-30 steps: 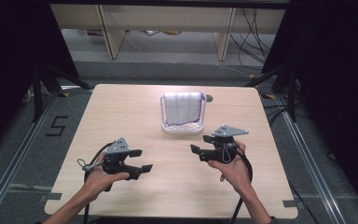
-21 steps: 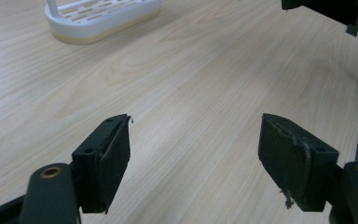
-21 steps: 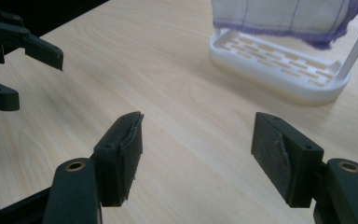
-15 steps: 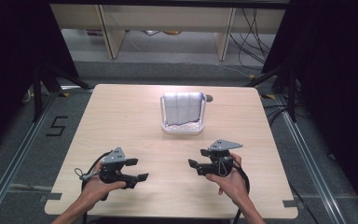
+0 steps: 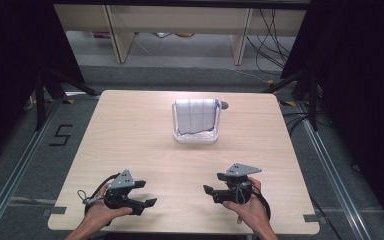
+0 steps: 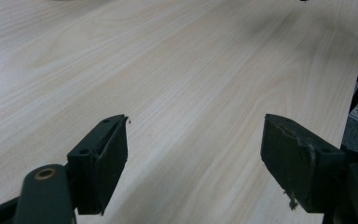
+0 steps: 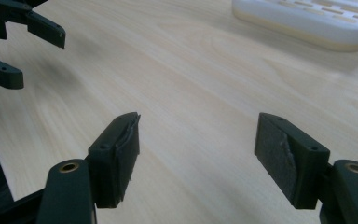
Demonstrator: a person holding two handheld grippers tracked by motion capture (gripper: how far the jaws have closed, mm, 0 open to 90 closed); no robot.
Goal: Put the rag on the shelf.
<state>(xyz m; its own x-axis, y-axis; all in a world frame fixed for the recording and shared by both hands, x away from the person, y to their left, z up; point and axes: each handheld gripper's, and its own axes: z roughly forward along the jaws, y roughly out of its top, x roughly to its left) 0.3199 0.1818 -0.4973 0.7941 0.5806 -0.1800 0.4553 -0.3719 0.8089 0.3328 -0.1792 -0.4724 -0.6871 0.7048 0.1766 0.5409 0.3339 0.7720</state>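
Note:
A white rack [image 5: 195, 136] stands at the middle back of the wooden table [image 5: 130, 130], and a folded white cloth with blue lines [image 5: 195, 114] rests in it. My left gripper [image 5: 146, 193] hovers low near the front left edge, open, with bare wood between its pads [image 6: 113, 154]. Near the front right, my right gripper [image 5: 210, 194] is also open and holds nothing, its jaws pointing left. The right gripper view [image 7: 196, 144] shows the left gripper's jaws [image 7: 23, 37] at top left and the rack's base [image 7: 307, 18] at top right.
A small dark round thing [image 5: 224, 105] lies just behind the rack. Dark floor, metal rails and black stands surround the table. The wood between the rack and the grippers is bare.
Both grippers have drawn back from mid-table toward the front edge, with the hands pulling toward the person. The rack and cloth have not moved.

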